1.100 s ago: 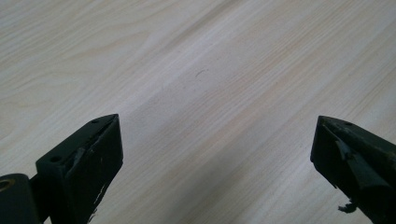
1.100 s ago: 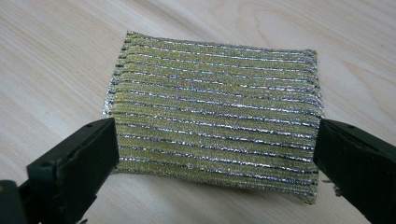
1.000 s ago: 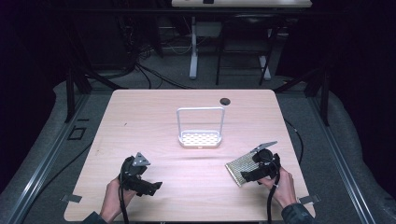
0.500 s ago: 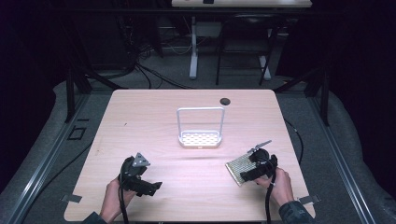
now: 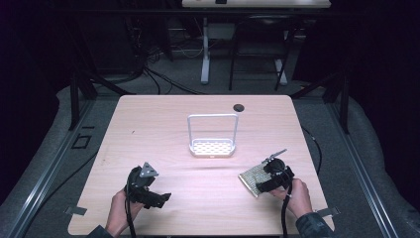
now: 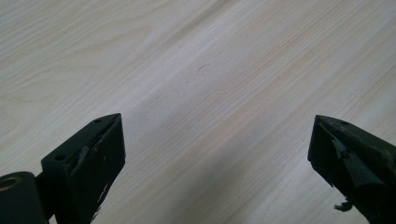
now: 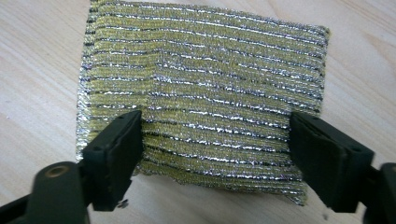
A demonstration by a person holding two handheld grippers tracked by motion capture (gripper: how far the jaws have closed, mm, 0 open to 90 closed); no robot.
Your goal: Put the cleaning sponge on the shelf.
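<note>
High view: a pale wood-grain table (image 5: 148, 129) stands on a dark floor, with a person's two hands coming in at its near edge, each holding black two-jaw tongs. The right gripper (image 5: 263, 179) sits at the near right of the table, over the right part of a flat rectangular scouring pad of gold and silver metallic knit (image 5: 251, 178), which lies on the wood just left of the right hand (image 5: 296, 194). Right gripper view: the pad (image 7: 201, 98) lies flat on the table and reaches away from the camera, while the two black jaws stand spread apart at its near end, one at each side edge; they are open around it, not pressed into it. The left gripper (image 5: 158, 198) is at the near left, well apart from the pad, and in the left gripper view its jaws stand wide open over bare wood (image 6: 205, 79). Farther off, near the table's middle, stands a small white perforated tray with a tall wire loop handle (image 5: 212, 147), and a small dark round disc (image 5: 238, 107) lies near the far edge.
</note>
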